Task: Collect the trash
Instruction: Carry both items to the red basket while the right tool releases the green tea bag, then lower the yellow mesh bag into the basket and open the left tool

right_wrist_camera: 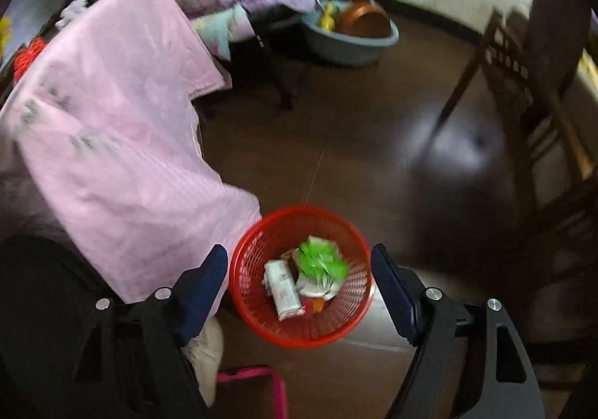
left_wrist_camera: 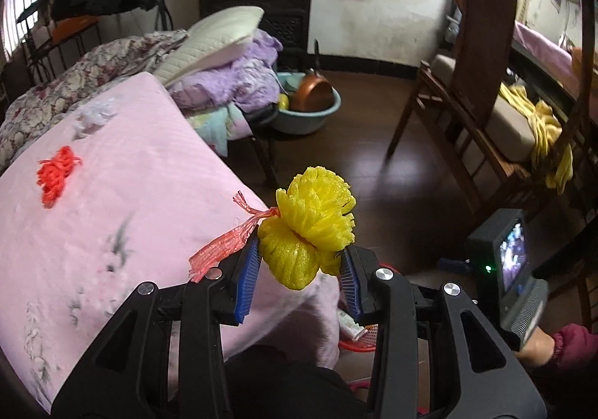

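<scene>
Left hand-held gripper (left_wrist_camera: 299, 262) first: in my left wrist view its blue pads are clamped on a crumpled yellow foam fruit net (left_wrist_camera: 306, 224), with a strip of red plastic mesh (left_wrist_camera: 228, 239) trailing off its left side. I judge this piece is on its way to the bin rather than dropped yet. Ahead and to the left of the hand-held gripper, on the pink quilted bed cover (left_wrist_camera: 112, 195), a bunched red foam net (left_wrist_camera: 56, 172) lies well apart from my pads, and farther up there is a pale crumpled scrap (left_wrist_camera: 93, 116), too blurred to name. Both look like trash left to collect. Just below the fingers I glimpse a sliver of the round red plastic basket (left_wrist_camera: 357, 344).

Right wrist view: my right hand-held gripper (right_wrist_camera: 299, 288) is spread wide and holds nothing, hanging directly above the round red plastic basket (right_wrist_camera: 302, 277) on the floor. Between the fingers, inside the basket, lie a white printed wrapper (right_wrist_camera: 284, 288) and a green-and-white crumpled packet (right_wrist_camera: 319, 266), so some of the job is already done. At the far left edge the bunched red foam net (right_wrist_camera: 28, 56) shows on the bed cover (right_wrist_camera: 112, 120).
</scene>
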`<action>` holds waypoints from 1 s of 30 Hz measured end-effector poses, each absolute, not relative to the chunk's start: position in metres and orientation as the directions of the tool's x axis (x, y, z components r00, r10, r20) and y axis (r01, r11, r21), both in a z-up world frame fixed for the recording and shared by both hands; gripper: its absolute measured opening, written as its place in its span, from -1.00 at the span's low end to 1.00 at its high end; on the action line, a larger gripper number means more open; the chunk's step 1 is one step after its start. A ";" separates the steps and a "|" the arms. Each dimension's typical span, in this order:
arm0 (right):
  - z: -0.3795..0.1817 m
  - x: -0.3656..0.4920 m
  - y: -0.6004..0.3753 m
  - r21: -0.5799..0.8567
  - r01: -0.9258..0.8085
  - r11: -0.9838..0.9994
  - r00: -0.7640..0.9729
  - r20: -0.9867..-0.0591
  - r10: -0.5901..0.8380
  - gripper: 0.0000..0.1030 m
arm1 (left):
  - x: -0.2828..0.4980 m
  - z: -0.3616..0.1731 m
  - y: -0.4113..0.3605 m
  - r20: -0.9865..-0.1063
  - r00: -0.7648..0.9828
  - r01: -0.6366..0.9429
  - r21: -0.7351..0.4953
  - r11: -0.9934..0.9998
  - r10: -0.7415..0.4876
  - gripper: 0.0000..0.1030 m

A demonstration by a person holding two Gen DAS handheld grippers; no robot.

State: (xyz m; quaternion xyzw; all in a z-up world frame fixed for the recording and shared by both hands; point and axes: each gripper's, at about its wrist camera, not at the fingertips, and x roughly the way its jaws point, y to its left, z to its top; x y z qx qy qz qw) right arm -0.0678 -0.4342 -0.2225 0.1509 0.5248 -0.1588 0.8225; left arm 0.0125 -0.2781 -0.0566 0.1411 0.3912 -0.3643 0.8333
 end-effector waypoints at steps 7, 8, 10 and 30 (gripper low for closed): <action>-0.221 -0.086 -0.452 0.134 0.497 0.857 0.416 -0.904 -0.100 0.51 | 0.002 -0.066 -0.298 -0.775 0.389 0.751 -0.046 0.658 -0.499 -0.23; -0.220 -0.089 -0.454 0.135 0.504 0.853 0.419 -0.902 -0.105 0.51 | 0.001 -0.067 -0.302 -0.776 0.384 0.757 -0.046 0.652 -0.501 -0.23; -0.217 -0.092 -0.458 0.131 0.513 0.848 0.424 -0.898 -0.118 0.51 | -0.003 -0.069 -0.309 -0.780 0.369 0.770 -0.048 0.636 -0.506 -0.23; -0.212 -0.129 -0.484 0.096 0.584 0.806 0.393 -0.902 -0.178 0.51 | -0.029 -0.108 -0.379 -0.821 0.268 0.841 -0.056 0.537 -0.504 -0.23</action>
